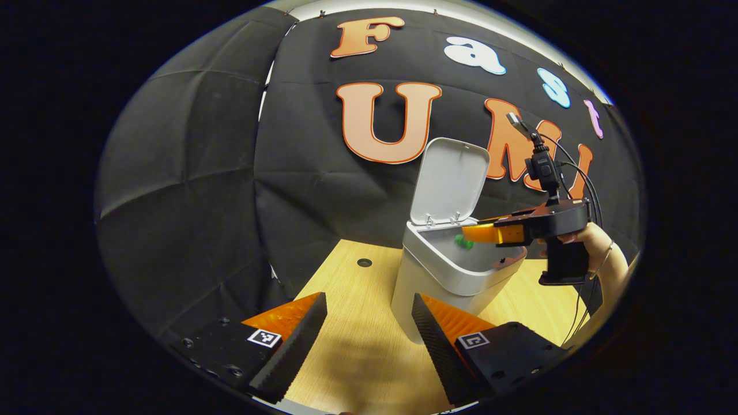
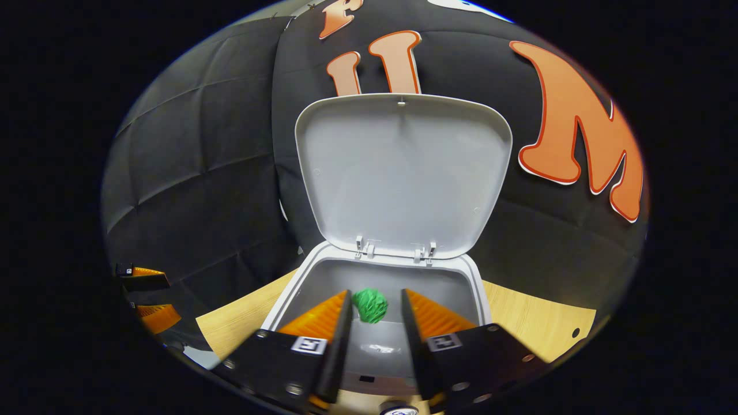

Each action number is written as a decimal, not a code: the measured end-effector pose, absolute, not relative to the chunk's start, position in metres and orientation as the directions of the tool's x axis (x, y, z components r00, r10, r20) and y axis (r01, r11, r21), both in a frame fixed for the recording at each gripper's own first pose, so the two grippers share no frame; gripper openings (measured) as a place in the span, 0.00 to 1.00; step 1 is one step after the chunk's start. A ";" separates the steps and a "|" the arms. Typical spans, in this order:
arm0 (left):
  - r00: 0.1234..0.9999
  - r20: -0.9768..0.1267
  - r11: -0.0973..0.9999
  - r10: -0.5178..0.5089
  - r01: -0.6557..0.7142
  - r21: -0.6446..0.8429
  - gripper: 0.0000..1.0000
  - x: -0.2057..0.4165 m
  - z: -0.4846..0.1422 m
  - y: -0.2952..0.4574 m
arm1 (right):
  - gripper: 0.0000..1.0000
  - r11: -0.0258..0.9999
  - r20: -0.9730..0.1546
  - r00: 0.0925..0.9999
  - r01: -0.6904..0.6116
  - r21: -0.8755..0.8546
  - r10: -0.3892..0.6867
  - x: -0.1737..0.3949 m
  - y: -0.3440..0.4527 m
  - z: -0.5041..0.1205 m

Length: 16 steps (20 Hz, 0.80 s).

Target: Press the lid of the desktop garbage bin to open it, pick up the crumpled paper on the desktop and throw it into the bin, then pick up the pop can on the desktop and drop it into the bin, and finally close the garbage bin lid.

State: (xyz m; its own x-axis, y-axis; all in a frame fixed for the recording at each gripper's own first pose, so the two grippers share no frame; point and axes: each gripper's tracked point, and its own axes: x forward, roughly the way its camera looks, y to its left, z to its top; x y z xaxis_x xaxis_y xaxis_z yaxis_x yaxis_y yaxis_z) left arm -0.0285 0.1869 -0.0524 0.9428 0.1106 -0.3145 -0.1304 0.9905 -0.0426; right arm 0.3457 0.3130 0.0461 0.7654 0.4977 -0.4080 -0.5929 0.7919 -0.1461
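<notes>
the white garbage bin [image 1: 429, 288] is standing on the wooden desktop [image 1: 351, 346] with its lid [image 1: 450, 180] swung fully up and leaning back toward the black booth wall [image 1: 190, 190]. in the right gripper view the lid [image 2: 402, 173] is showing its pale inner face, hinged at the bin's back rim [image 2: 398, 256].

the right gripper [image 1: 468, 233] is reaching in from the right, held by a person's hand [image 1: 588, 239] (a thin bracelet is sitting on the wrist), and its fingers are hanging level over the bin's open mouth. in its own view the right gripper [image 2: 373, 323] is pointing down into the bin with its two fingers parted and nothing pinched between them. the crumpled green paper [image 2: 369, 305] is sitting in the gap between the fingertips, touching neither that i can make out; whether it is lying against the bin's inner wall or dropping i cannot tell. from the left gripper view the paper [image 1: 464, 242] is peeking out as a small green ball inside the bin, just under the right gripper's fingers.

the left gripper [image 1: 369, 340] is hovering low over the desktop in front of the bin, its fingers spread wide and gripping nothing. a small round hole [image 1: 364, 263] is showing in the desktop to the left of the bin.
</notes>
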 end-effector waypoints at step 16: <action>0.950 -0.309 0.998 -0.044 0.030 -0.047 0.94 -0.013 -0.057 0.110 | 0.96 0.858 -0.304 0.838 -0.502 -0.106 0.453 0.316 0.230 0.103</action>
